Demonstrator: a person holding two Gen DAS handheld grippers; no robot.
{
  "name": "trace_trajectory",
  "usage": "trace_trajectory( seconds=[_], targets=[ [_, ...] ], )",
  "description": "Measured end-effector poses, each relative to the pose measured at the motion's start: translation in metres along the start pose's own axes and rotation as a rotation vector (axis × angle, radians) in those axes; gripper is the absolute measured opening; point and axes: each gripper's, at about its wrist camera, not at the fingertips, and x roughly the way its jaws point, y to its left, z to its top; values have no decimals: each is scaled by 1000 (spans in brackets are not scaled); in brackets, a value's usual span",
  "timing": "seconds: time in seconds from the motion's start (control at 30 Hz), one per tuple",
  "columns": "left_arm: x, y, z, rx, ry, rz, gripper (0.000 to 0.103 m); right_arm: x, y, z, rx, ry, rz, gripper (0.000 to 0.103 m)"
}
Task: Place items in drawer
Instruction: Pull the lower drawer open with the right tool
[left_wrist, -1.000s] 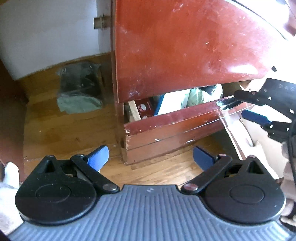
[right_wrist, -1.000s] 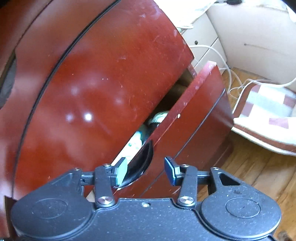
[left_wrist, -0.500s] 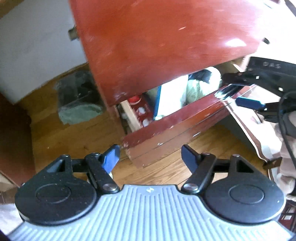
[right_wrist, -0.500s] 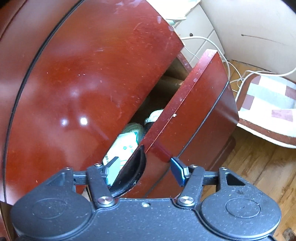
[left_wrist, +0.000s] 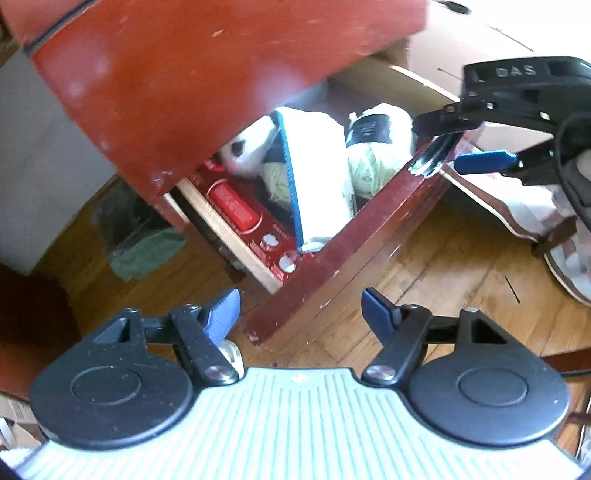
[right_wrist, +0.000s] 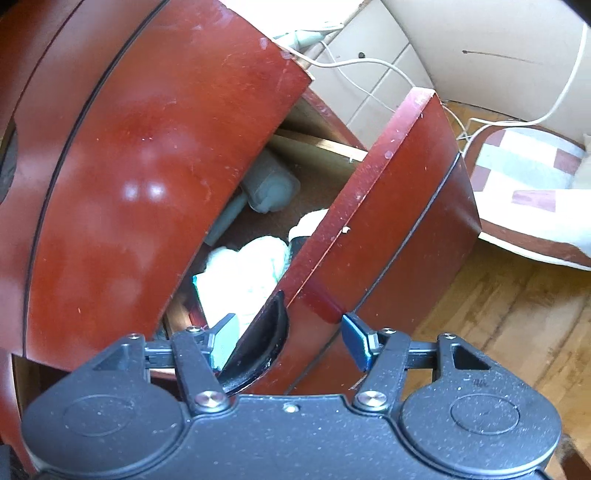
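Left wrist view: glossy reddish-brown drawer (left_wrist: 332, 254), scuffed front.

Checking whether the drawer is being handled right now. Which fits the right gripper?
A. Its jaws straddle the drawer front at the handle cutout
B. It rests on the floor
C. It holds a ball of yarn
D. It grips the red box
A: the right gripper has one finger inside the drawer and one outside its front, holding nothing else.

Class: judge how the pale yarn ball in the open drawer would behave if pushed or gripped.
The yarn ball looks soft, so it probably squashes when gripped. Its rounded shape suggests it may roll. The paper band around it might slip.
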Motion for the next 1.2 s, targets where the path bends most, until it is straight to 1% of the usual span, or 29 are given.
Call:
trace_trajectory(
  seconds=[0.1,0.2,0.33,0.5,0.6,0.7,0.83,0.97,1.07,1.2],
  targets=[
    [6,-11,-3,37,34,15,73,-2,2,-4,-20,-13,-11,66],
    [13,-10,-5,40,61,-6,73,-7,2,-9,16,-31,6,66],
    [14,-9,-8,83,47,-2,72,-12,-8,-11,67,-45,36,66],
    [16,-11,-15,118,38,2,63,-12,-7,-13,60,-50,23,66],
    [15,-8,-13,147,37,18,54,-11,-9,-15,66,-54,21,66],
    [14,-6,-13,160,36,12,49,-11,-9,-17,63,-58,12,66],
    [15,-5,-13,172,40,-3,48,-14,-6,-20,37,-71,-16,66],
    [18,-8,-13,205,40,10,47,-24,-6,-26,8,-84,-39,66],
    [19,-9,-11,224,39,14,46,-25,-5,-29,3,-91,-48,66],
    [21,-8,-10,228,36,12,45,-41,-7,-33,-3,-88,-49,66]
  ],
)
